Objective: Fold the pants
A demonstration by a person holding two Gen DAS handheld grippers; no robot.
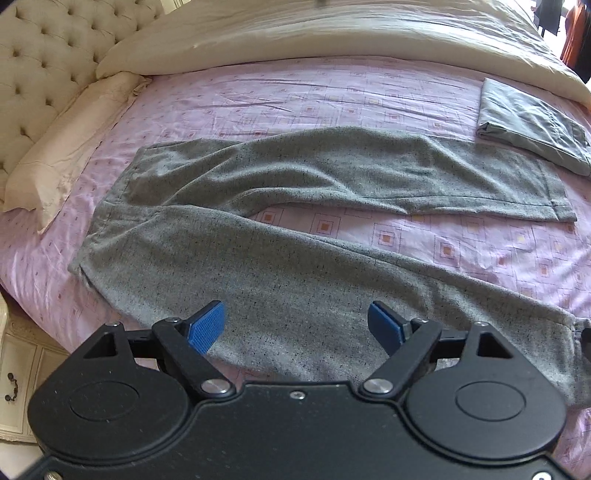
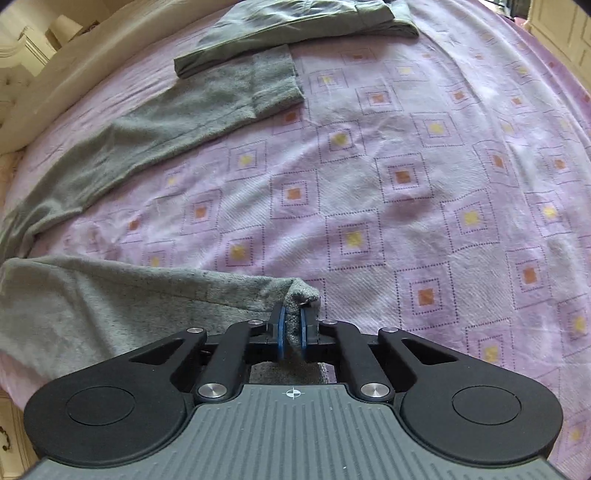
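Observation:
Grey speckled pants (image 1: 295,266) lie spread on the pink bed sheet (image 1: 480,251), waist to the left, both legs running right with a gap between them. My left gripper (image 1: 295,325) is open, its blue pads hovering over the near leg's thigh. My right gripper (image 2: 292,328) is shut on the hem of the near leg (image 2: 301,295), which bunches up between the blue pads. The far leg (image 2: 207,103) lies flat further back in the right wrist view.
A folded grey-green garment (image 1: 532,125) lies at the far right of the bed, also in the right wrist view (image 2: 295,26). A cream duvet (image 1: 332,33) is bunched along the far side. A pillow (image 1: 62,147) and tufted headboard (image 1: 44,55) are at the left. A white nightstand (image 1: 18,376) stands beside the bed.

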